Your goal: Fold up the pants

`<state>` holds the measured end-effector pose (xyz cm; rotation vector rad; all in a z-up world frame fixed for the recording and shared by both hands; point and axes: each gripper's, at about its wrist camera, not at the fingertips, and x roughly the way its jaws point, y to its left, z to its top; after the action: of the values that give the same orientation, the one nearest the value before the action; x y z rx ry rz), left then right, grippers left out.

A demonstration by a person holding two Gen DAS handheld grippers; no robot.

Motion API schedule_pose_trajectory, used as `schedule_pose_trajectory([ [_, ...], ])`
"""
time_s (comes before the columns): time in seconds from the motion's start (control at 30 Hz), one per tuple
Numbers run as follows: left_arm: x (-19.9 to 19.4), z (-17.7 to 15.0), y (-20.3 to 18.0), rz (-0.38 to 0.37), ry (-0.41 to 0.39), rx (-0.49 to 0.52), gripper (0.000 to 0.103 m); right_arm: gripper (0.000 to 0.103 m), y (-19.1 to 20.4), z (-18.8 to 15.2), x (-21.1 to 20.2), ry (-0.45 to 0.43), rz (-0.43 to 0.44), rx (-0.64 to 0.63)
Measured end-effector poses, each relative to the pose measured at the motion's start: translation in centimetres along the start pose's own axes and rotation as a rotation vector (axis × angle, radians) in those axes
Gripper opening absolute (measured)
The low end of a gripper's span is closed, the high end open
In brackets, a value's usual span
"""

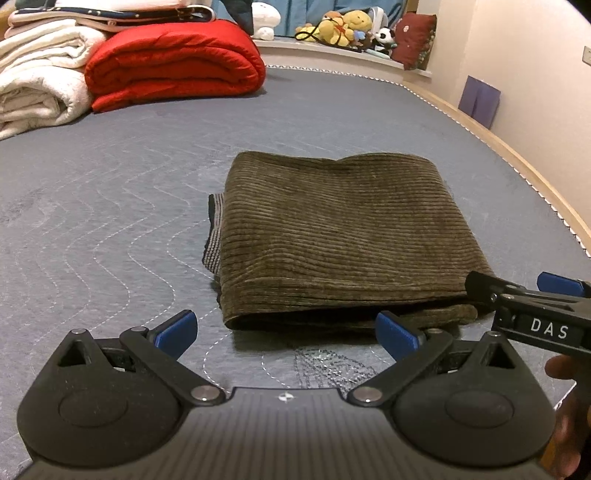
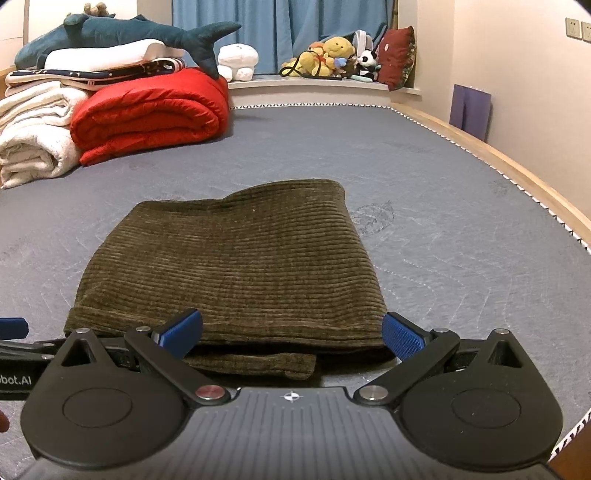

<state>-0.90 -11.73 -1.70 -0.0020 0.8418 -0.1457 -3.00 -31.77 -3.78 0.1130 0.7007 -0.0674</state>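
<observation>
The olive corduroy pants [image 1: 343, 236] lie folded into a thick rectangle on the grey quilted mattress [image 1: 110, 206]; a striped waistband edge peeks out at the left. They also fill the middle of the right wrist view [image 2: 236, 266], with a lower layer sticking out at the near edge. My left gripper [image 1: 286, 334] is open and empty, just in front of the near left corner. My right gripper [image 2: 291, 332] is open and empty, its blue pads [image 2: 402, 338] at the near edge of the fold. The right gripper also shows at the left wrist view's right edge [image 1: 524, 295].
A red folded quilt [image 1: 173, 62] and white blankets [image 1: 37, 85] are stacked at the far left. Plush toys [image 1: 343, 27] and a dark red cushion [image 1: 415, 38] sit on the far ledge. The wooden bed rim [image 1: 517, 155] and wall run along the right.
</observation>
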Motion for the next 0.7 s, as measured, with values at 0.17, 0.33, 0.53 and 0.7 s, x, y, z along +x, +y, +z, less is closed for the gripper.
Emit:
schedule_pose_trajectory([
  [0.17, -0.03, 0.08, 0.19, 0.004, -0.003, -0.005, 0.103, 0.102, 0.34, -0.04, 0.17, 0.006, -0.009, -0.016],
  [0.33, 0.06, 0.07, 0.2, 0.006, -0.001, -0.009, 0.103, 0.102, 0.49, -0.07, 0.15, 0.005, -0.009, -0.019],
  [0.53, -0.01, 0.06, 0.23, 0.005, -0.004, -0.009, 0.103, 0.102, 0.52, -0.14, 0.14, 0.009, -0.013, -0.017],
  [0.7, 0.0, 0.04, 0.15, 0.006, -0.003, -0.006, 0.103, 0.102, 0.58, -0.17, 0.06, 0.006, -0.013, -0.017],
])
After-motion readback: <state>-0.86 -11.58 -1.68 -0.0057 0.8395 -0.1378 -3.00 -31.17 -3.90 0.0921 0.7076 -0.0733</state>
